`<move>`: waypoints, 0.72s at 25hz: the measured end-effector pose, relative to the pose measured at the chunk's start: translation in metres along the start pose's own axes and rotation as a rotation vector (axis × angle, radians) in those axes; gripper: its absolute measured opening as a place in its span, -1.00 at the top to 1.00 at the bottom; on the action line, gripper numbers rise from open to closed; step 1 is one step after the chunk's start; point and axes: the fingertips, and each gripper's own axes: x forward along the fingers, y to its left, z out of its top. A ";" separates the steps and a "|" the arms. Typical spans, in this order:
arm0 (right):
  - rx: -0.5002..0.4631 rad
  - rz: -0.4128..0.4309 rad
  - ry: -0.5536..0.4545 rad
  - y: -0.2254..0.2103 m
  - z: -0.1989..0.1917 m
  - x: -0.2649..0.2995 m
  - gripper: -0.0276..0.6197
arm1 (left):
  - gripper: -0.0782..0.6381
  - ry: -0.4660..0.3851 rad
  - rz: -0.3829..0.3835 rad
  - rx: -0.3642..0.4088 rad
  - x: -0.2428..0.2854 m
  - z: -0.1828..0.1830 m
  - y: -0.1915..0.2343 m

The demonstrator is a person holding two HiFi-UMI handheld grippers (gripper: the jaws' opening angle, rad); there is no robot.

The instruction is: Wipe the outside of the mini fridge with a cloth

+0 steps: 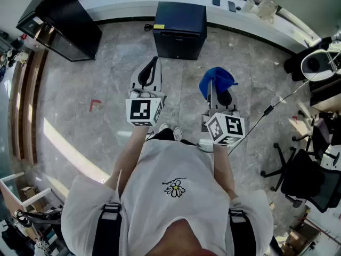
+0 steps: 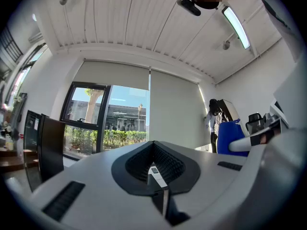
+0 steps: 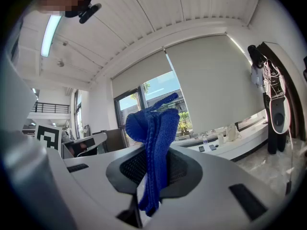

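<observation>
Person stands on grey stone floor, one claw in each hand, both held out in front of the chest w/ tips aimed fwd at the mini fridge. The fridge is dark and boxy and sits on the floor right against the white ledge along the far wall, w/ a yellow label at its top-left edge. It's well apart from both claws; nothing touches it.

R claw is clenched on a blue knit cloth. In the right gripper view the cloth is pinched btwn the jaws, w/ the bunched top sticking up past the tips and a narrow tail hanging down below.

L claw is clenched too, but on nothing. The left gripper view shows its jaws meeting at a seam and the ribbed pads bare.

Marker cubes sit at the rear of each claw, L cube and R cube, just above the person's white shirt. The claws are side by side, near each other, not touching.

Black cabinet stands far left by the wall. Office chairs are off to the right.
</observation>
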 end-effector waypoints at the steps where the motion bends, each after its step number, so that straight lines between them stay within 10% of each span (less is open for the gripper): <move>1: -0.002 0.004 0.008 -0.005 -0.003 0.002 0.68 | 0.77 -0.002 0.007 0.003 0.002 -0.001 -0.001; 11: 0.002 0.018 0.054 -0.035 -0.020 0.052 0.68 | 0.77 0.019 0.048 0.018 0.051 -0.028 0.027; 18: -0.043 0.018 0.042 -0.068 -0.017 0.184 0.68 | 0.77 -0.007 0.039 0.012 0.174 -0.063 0.084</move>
